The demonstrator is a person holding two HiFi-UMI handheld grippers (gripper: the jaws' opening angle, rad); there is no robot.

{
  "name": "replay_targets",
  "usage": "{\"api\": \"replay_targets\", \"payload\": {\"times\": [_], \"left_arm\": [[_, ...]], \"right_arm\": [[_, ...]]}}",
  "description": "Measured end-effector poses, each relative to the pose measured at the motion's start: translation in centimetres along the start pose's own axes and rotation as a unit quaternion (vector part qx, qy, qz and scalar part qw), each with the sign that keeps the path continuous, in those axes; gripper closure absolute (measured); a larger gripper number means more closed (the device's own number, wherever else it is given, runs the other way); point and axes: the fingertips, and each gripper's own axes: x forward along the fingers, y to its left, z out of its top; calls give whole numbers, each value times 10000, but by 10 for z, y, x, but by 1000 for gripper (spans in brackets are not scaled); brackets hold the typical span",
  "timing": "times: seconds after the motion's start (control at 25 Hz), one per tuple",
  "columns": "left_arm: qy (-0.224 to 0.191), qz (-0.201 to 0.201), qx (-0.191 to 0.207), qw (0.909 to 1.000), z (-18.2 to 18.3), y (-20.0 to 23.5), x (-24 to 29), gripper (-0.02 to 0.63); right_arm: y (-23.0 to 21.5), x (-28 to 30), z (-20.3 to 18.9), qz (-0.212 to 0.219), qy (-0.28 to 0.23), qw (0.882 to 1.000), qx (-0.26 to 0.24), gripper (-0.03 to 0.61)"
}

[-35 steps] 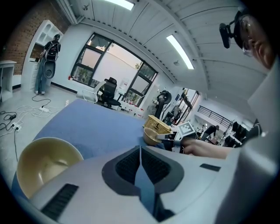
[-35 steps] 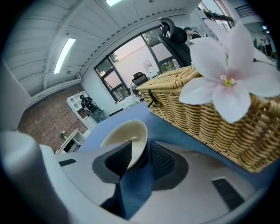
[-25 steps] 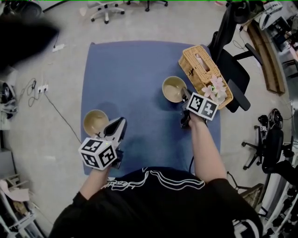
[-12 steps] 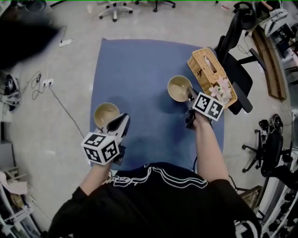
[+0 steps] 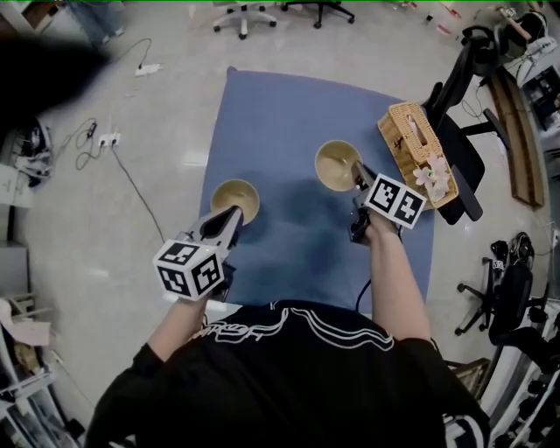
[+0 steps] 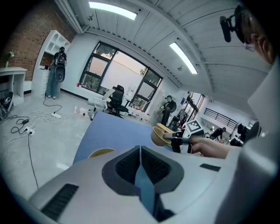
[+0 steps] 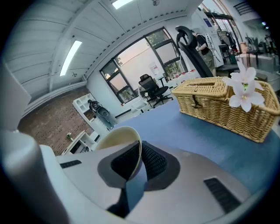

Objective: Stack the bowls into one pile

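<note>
Two tan bowls are over a blue mat (image 5: 280, 114). One bowl (image 5: 339, 164) is pinched by its near rim in my right gripper (image 5: 359, 177), which is shut on it; in the right gripper view the rim (image 7: 116, 138) runs between the pads (image 7: 153, 159). The left gripper view shows this bowl (image 6: 159, 136) held above the mat. The other bowl (image 5: 234, 201) sits near the mat's left edge. My left gripper (image 5: 229, 217) hovers at its near side with jaws shut and nothing between them (image 6: 140, 151); that bowl (image 6: 101, 152) peeks out just left of the jaws.
A wicker basket (image 5: 420, 153) with pale flowers (image 5: 435, 175) stands at the mat's right edge, next to a black chair (image 5: 459, 149). Cables and a power strip (image 5: 105, 140) lie on the floor to the left. Office chairs (image 5: 249, 13) stand beyond the mat.
The right gripper has carried its bowl up and leftward, away from the basket. The left gripper has moved forward from the right of the other bowl to that bowl's near rim.
</note>
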Motion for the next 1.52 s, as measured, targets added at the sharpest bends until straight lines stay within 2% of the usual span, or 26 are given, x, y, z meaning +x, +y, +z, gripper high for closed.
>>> {"api": "replay_targets", "payload": {"times": [0.8,1.2,1.52], "left_arm": [[-603,631,-135,9961,13,84,-127,581],[-713,753,-171,9945,8,113,-162,581],[-688,838,-227,9938,1,131,-172,581]], "right_arm": [[157,12,-61,726,274,9954,-564,534],[204,23,-95,940,454,9916,-770,534],[215,36,-119,931,631,9894,-915,534]]}}
